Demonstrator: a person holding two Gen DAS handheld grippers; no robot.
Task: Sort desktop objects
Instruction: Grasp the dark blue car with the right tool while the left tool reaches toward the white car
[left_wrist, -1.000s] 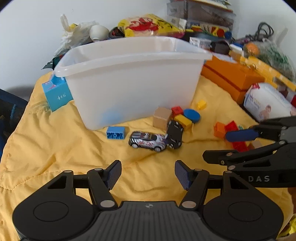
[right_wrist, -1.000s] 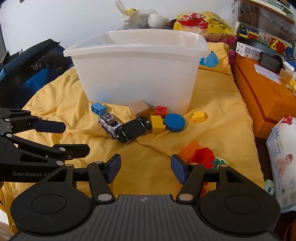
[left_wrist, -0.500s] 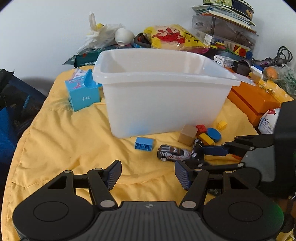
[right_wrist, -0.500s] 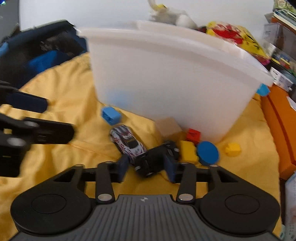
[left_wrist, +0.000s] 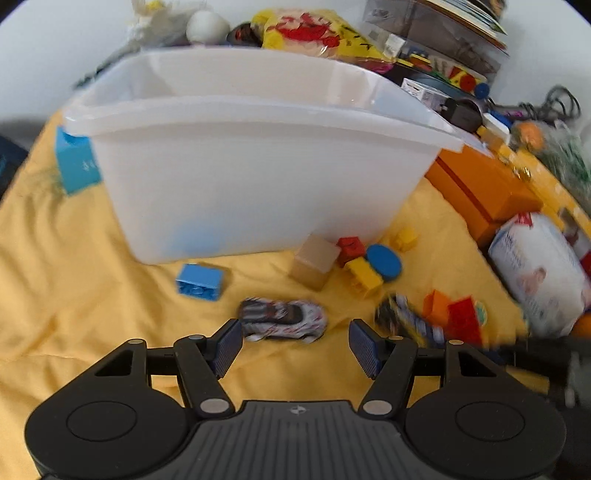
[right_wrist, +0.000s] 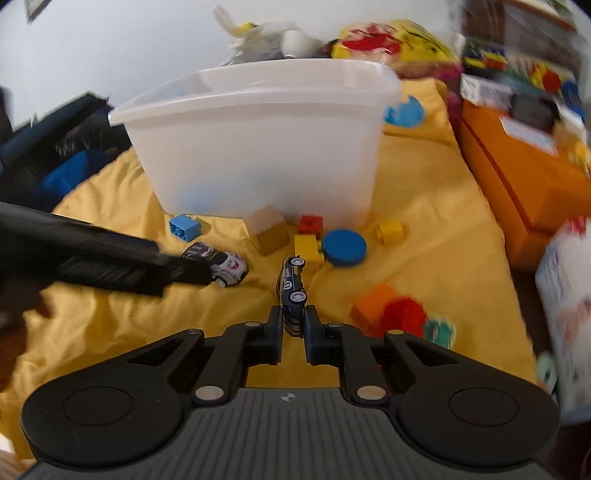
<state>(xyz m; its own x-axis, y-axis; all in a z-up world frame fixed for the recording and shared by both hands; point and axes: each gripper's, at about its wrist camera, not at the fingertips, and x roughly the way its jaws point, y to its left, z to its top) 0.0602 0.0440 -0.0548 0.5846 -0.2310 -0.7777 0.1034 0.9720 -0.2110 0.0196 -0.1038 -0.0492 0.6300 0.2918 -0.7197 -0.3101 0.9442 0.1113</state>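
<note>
Right wrist view shows the right gripper (right_wrist: 293, 326), its jaws just closed, pinching the tail of a small dark blue toy car (right_wrist: 293, 286) that points away from the camera, nose toward the blocks; the car's rear is hidden between the pads. The left gripper (right_wrist: 173, 271) enters this view from the left as a blurred black bar whose tip covers the back of a white-and-red patterned toy car (right_wrist: 223, 262). From the left wrist, that patterned car (left_wrist: 282, 319) lies on the yellow quilted cloth (left_wrist: 92, 295) just ahead of the left gripper (left_wrist: 295, 341), whose blue pads stand spread apart and touch nothing. There the dark blue car (left_wrist: 404, 319) is only a smear beside the right-hand pad, and the right gripper holding it is hard to make out. A large translucent white plastic bin (left_wrist: 251, 177) stands behind both cars; what it holds cannot be told, though a faint blue patch, possibly a block, shows through its wall. Between bin and cars sit a light blue studded brick (left_wrist: 201, 282), a tan wooden cube (left_wrist: 316, 260), a small red brick (left_wrist: 351, 247), a yellow brick (left_wrist: 362, 277) and a flat blue disc (left_wrist: 384, 256). An orange box (left_wrist: 480, 188) flanks the cloth on the right, cut off by the frame in the right wrist view.
</note>
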